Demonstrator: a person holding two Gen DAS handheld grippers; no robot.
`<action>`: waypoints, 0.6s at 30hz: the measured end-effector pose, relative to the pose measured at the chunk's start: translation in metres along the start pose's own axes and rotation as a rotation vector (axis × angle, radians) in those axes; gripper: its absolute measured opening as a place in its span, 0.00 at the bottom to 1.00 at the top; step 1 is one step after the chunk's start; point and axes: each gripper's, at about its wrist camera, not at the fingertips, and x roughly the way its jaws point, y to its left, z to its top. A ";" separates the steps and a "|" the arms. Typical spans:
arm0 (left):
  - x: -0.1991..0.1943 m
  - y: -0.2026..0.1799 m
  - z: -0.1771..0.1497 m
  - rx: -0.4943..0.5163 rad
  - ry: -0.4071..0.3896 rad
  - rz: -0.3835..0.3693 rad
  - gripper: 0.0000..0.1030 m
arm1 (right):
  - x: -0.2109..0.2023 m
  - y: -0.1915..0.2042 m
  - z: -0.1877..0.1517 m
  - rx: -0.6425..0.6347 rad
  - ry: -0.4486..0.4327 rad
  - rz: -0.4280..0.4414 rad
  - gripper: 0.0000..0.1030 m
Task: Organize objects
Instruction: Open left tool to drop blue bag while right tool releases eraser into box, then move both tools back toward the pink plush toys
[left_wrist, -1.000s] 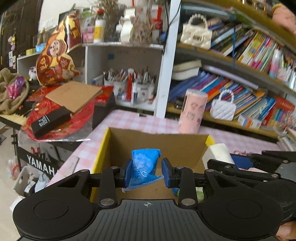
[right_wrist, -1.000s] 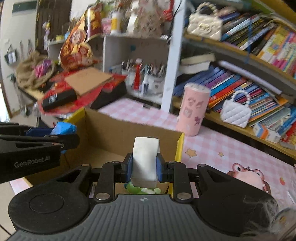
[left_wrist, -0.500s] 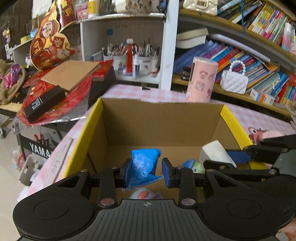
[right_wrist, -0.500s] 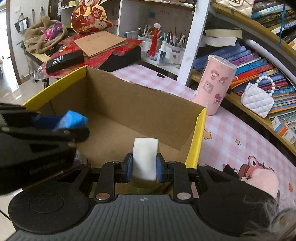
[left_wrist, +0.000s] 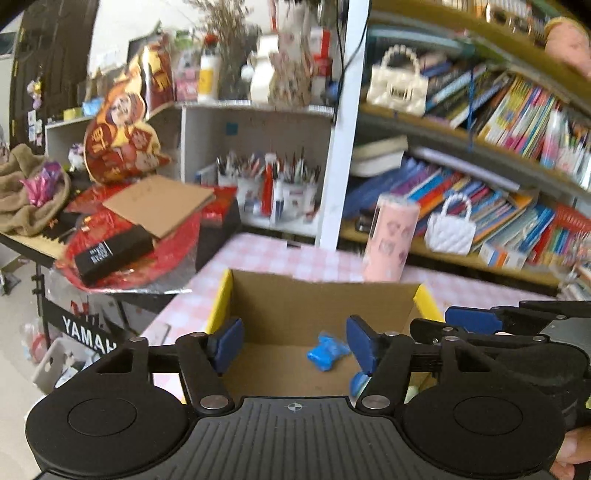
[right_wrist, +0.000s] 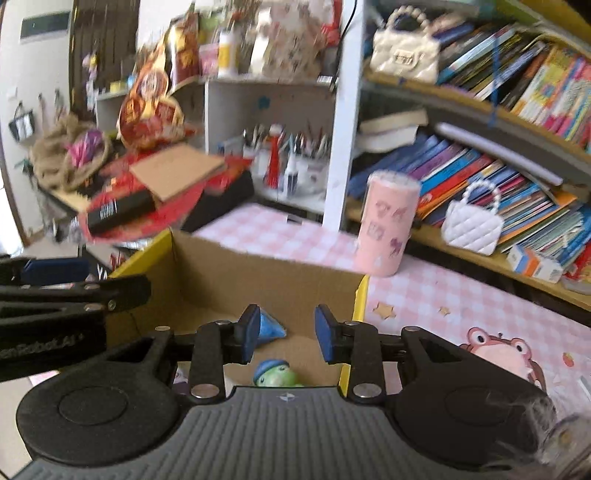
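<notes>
An open cardboard box (left_wrist: 325, 302) with yellow flap edges stands on the pink checked table. My left gripper (left_wrist: 295, 345) hovers over its near side, jaws opening, nothing between the pads. A crumpled blue packet (left_wrist: 327, 352) lies loose on the box floor. In the right wrist view the box (right_wrist: 258, 280) lies below my right gripper (right_wrist: 286, 338), whose jaws are opening and hold nothing. The blue packet (right_wrist: 271, 326) rests beyond its left pad. A green toy with a blue cap (right_wrist: 275, 374) lies in the box too. The white block is out of sight.
A pink printed cylinder (right_wrist: 386, 229) stands on the table behind the box. Crowded bookshelves with a white quilted handbag (right_wrist: 472, 225) run along the back right. On the left, a side table holds red wrapping, a black box (left_wrist: 110, 253) and cardboard.
Both grippers have opened. The blue packet dropped from the left one onto the box floor. The white block has left the right one. Both grippers rose after dipping toward the box.
</notes>
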 end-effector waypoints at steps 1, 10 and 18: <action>-0.007 0.001 -0.001 -0.001 -0.011 -0.004 0.69 | -0.008 0.002 0.000 0.005 -0.016 -0.009 0.32; -0.063 0.013 -0.029 0.011 -0.023 -0.001 0.83 | -0.067 0.019 -0.037 0.081 -0.049 -0.089 0.38; -0.095 0.038 -0.070 -0.010 0.060 0.073 0.89 | -0.095 0.053 -0.098 0.078 0.060 -0.147 0.45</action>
